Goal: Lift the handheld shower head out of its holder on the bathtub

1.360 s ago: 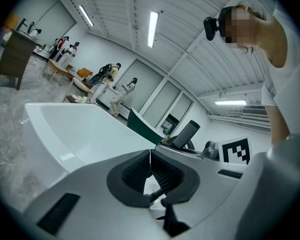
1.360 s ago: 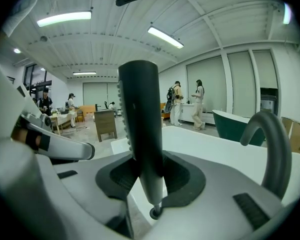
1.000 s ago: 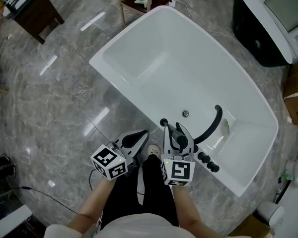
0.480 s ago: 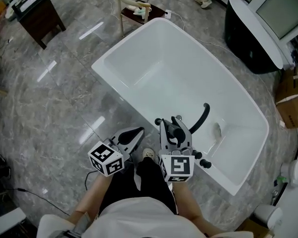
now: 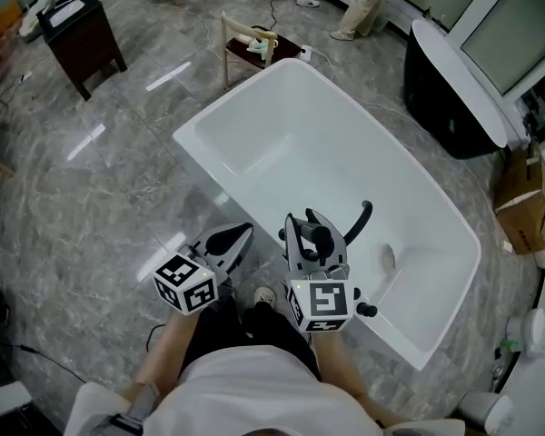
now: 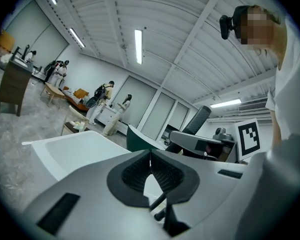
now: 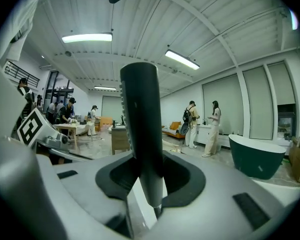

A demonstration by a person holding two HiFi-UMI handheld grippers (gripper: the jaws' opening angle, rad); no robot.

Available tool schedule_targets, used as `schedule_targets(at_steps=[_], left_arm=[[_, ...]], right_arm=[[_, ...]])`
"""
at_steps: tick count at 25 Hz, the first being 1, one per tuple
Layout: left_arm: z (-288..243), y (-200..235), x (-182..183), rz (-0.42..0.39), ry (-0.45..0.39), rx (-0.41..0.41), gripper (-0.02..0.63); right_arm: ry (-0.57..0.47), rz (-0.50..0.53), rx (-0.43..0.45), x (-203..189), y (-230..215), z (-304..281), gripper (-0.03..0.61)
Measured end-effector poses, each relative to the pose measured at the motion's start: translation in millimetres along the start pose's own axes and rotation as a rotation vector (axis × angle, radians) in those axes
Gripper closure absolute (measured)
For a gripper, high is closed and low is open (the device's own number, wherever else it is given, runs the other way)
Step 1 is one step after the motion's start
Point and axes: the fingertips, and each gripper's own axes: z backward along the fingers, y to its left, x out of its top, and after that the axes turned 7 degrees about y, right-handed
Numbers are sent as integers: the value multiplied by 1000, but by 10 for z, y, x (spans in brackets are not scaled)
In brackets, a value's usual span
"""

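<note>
My right gripper point(image 5: 311, 234) is shut on the black handheld shower head point(image 5: 320, 241), held above the near rim of the white bathtub point(image 5: 254, 107). In the right gripper view the dark handle point(image 7: 140, 114) stands upright between the pads, its lower end tapering below the jaws. In the left gripper view the shower head point(image 6: 199, 120) rises above the right gripper. My left gripper point(image 5: 229, 240) hovers to the left, over the floor beside the tub. Its pads point(image 6: 162, 173) meet at the tips with nothing between them.
A black curved spout point(image 5: 360, 220) and black knobs point(image 5: 367, 310) sit on the tub's near rim. A dark tub point(image 5: 445, 89) stands at the upper right, with a cardboard box point(image 5: 518, 203) near it. A wooden chair point(image 5: 245, 34) and a dark side table point(image 5: 77, 30) stand beyond.
Both grippers have risen, the right one carrying the shower head up with it. The tub and its fittings now look smaller and lower in the head view.
</note>
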Motion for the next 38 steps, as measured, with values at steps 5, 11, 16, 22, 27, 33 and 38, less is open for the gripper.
schedule_targets(at_steps=[5,11,16,22,27,33,38], left_arm=[[221,110,174,-15,-53,54,601],[648,316,259,-16,-98,152,601],[1080,561,285,1,-153,242,601],[1562,725,235,9,-201,332,601],[2030,859,183,31,-231,409,601],[2585,964,74,61,-289,530,601],[2918,1004,-45,91,-330,611,601]], right_arm=[[-53,22,81,278,297,-103,446],[-97,45,189,515,776,-221,446],[-126,55,284,635,1240,-370,449],[-133,70,400,648,1826,-476,453],[-134,93,492,676,2377,-548,454],[-126,129,628,660,2991,-563,454],[-102,145,704,583,3328,-586,454]])
